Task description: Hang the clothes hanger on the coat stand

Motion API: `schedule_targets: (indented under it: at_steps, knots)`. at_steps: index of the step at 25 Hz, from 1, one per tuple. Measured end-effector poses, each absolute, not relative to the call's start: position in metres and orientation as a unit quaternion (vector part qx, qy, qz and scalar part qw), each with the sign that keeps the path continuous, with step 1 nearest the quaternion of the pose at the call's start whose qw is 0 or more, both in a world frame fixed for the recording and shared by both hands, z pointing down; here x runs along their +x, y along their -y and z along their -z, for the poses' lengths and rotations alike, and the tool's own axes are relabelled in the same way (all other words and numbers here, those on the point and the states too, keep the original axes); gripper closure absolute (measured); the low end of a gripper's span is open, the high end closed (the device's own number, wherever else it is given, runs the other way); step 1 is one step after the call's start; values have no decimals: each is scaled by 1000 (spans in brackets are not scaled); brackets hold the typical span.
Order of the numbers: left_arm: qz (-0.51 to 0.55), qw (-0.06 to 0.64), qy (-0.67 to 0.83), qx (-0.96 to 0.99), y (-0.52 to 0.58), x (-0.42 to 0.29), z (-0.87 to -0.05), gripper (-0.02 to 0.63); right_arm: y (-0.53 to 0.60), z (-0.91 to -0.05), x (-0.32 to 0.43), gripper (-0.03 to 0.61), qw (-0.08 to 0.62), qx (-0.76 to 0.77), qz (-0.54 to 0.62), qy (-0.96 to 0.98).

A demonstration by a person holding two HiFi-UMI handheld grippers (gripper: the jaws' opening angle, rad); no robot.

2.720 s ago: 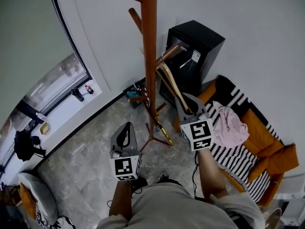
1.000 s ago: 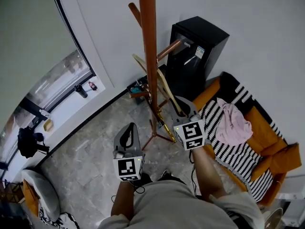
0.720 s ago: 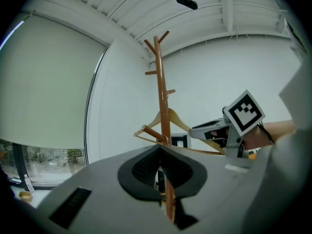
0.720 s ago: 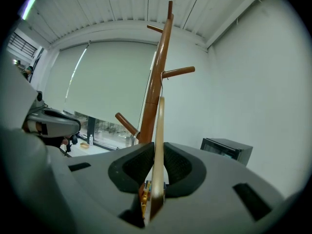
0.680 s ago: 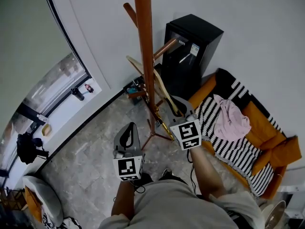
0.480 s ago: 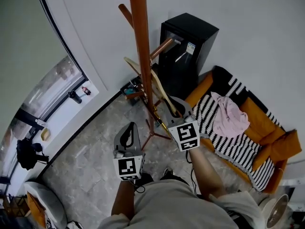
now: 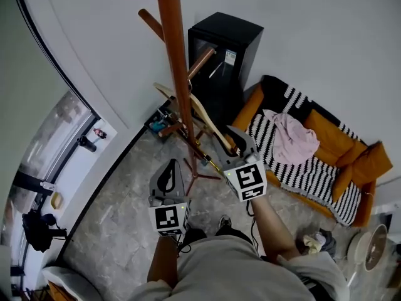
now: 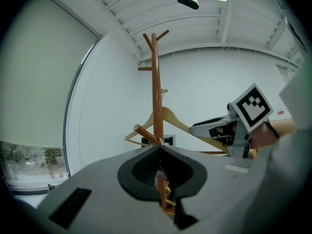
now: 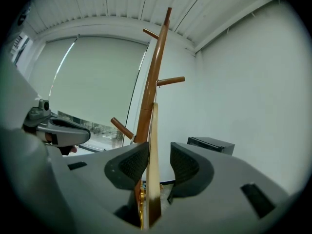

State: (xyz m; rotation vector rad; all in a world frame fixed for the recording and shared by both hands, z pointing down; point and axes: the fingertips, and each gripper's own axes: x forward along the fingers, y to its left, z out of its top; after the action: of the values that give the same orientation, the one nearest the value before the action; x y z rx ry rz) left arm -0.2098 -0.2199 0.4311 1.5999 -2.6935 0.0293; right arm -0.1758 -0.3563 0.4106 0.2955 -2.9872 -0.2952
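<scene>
Now that the wooden clothes hanger (image 7: pixel 207 121) looks to be hanging off the coat stand (image 7: pixel 176 68), I'd say this one's nearly wrapped up. The right hand-held gripper (image 7: pixel 230 133) has just been opening its jaws. The hanger's arm stands in the gap between them, close against one pad with daylight on the other side, so nothing's pinching it. All that's left, as I read it, is backing that gripper away without dragging the hanger along. The left hand-held gripper (image 7: pixel 168 165) sits lower, jaws together with nothing in them, apart from the stand.

The head view gives you the room: a black cabinet (image 7: pixel 225 42) behind the stand, and an orange sofa (image 7: pixel 341 146) with a pink garment (image 7: pixel 288 137) on it. The hanger's hook is lost against the pole there, though.

The left gripper view shows the hanger side-on, with its arms spread either side of the pole and the right gripper out at one end. I can't make out which peg carries it.

Only the right gripper view shows that gap at the pads.
</scene>
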Motion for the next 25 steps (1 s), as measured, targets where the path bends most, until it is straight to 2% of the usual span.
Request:
schedule_targets:
  at_steps: [11,25]
  knots:
    - [2,-2,815,579,221,-222,-427,604,343,-394,-146,430,50,178,105,977]
    - [4,-7,792,610,215,-193,-423,604,315,-386,-101,433,38,229,110,967]
